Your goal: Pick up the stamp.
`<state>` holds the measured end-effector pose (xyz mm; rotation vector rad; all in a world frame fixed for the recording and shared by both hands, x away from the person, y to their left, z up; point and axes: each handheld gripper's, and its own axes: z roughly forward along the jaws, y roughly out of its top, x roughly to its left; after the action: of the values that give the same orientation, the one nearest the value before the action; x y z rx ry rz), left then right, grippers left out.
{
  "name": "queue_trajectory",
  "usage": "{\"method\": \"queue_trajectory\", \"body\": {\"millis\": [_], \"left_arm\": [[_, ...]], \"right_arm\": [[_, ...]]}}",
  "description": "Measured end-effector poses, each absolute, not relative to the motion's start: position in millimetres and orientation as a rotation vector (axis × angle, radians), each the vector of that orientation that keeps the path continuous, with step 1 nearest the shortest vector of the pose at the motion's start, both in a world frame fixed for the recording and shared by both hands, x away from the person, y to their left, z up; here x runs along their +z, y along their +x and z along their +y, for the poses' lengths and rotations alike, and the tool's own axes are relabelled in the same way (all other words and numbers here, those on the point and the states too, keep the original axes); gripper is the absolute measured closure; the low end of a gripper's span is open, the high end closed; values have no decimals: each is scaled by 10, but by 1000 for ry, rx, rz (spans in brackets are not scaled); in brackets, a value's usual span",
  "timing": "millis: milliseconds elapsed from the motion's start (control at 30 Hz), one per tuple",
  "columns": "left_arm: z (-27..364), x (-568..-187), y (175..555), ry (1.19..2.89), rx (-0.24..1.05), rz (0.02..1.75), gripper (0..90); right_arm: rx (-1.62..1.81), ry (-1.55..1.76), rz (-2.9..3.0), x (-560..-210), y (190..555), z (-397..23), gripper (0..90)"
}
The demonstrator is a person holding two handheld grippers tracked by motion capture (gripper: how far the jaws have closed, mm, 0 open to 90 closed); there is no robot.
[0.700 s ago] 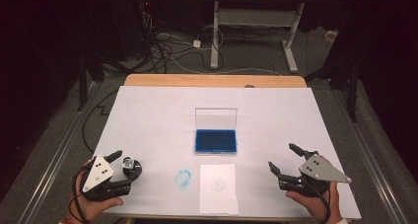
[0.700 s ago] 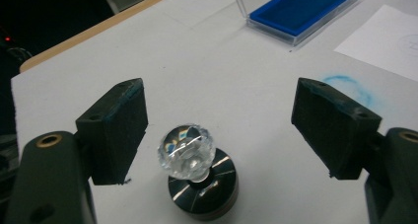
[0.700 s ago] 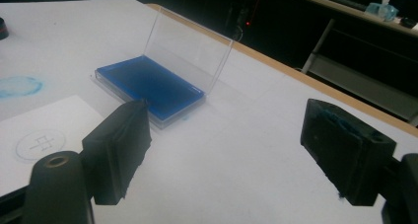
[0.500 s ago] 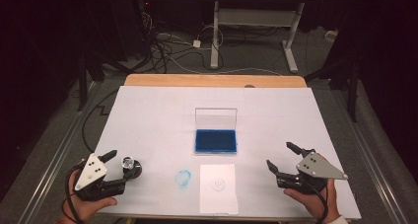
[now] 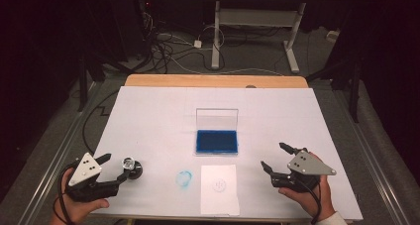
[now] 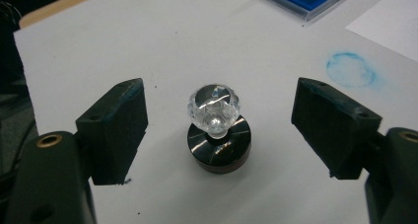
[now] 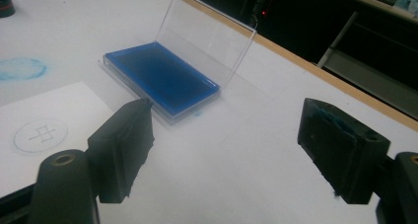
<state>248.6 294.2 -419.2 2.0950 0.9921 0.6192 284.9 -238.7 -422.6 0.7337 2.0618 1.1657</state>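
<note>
A stamp with a clear faceted knob on a dark round base (image 5: 131,168) (image 6: 218,135) stands upright near the table's front left. My left gripper (image 5: 116,166) (image 6: 219,93) is open, its jaws wide on either side of the stamp and not touching it. The blue ink pad (image 5: 216,141) (image 7: 162,81) lies at the table's middle with its clear lid raised. In front of it lies a white sheet (image 5: 219,189) (image 7: 59,110) printed with a circle. My right gripper (image 5: 272,154) (image 7: 226,115) is open and empty, to the right of the sheet.
A smudged blue ring (image 5: 184,179) (image 6: 351,69) (image 7: 19,67) marks the white table cover (image 5: 158,116) left of the sheet. The wooden table edge (image 5: 213,81) runs along the back. Beyond it are cables and a desk frame (image 5: 252,22) on the floor.
My left gripper has drawn back to the left, away from the stamp, which has stayed put. My right gripper has shifted slightly left.
</note>
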Motion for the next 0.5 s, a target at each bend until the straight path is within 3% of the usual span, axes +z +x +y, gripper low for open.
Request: {"method": "queue_trajectory", "body": {"millis": [333, 500], "left_arm": [[2818, -4227, 2783, 2180, 495, 1052, 228], [2824, -4315, 2948, 2252, 413, 1079, 286]], "right_arm": [[1125, 735, 2100, -4276, 2888, -2373, 227], [1111, 721, 2116, -4295, 2890, -2336, 228]]}}
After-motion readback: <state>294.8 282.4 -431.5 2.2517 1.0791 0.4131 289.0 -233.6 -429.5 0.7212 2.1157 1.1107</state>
